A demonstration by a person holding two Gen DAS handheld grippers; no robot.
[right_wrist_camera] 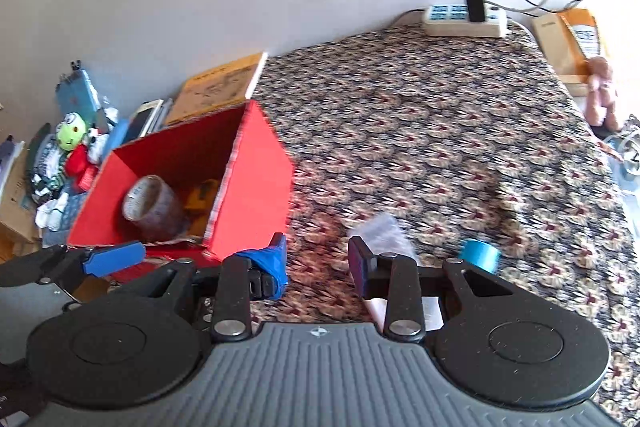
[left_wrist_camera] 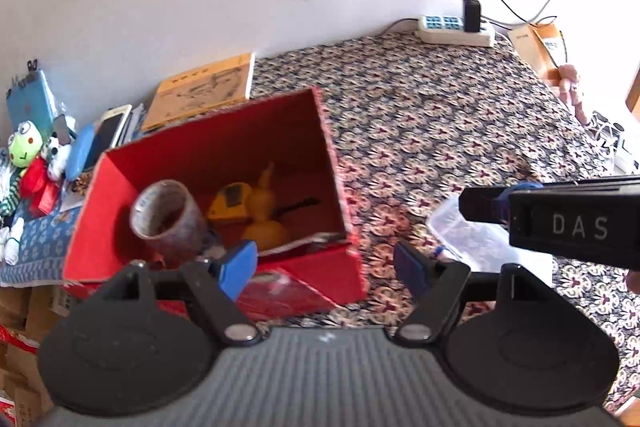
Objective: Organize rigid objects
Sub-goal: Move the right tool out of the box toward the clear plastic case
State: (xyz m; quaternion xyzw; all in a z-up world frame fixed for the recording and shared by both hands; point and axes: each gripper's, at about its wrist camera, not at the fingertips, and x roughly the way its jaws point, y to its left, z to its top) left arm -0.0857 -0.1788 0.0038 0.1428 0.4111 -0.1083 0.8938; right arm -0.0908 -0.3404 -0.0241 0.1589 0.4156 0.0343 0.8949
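Both pairs of tongs hang over a patterned cloth-covered surface (right_wrist_camera: 440,115), angled down at it. The left tongs (left_wrist_camera: 324,265) stand wide apart with nothing between them; just past their left fingertip sits a red box (left_wrist_camera: 224,163), open at the top. Inside it lie a tape roll (left_wrist_camera: 168,219), a yellow gourd-shaped piece (left_wrist_camera: 266,215) and a yellow gadget (left_wrist_camera: 230,205), all touching. The right tongs (right_wrist_camera: 318,263) are also parted and grip nothing. Just ahead of them, slightly right, lies a clear plastic container (right_wrist_camera: 384,231); further to their right, a small blue tape roll (right_wrist_camera: 480,255) rests on the cloth beside the right finger's linkage. From the left tongs' camera, that container (left_wrist_camera: 472,235) sits right of the fingers, under the other tool's body. Far ahead against the wall lies a white power strip (right_wrist_camera: 464,19).
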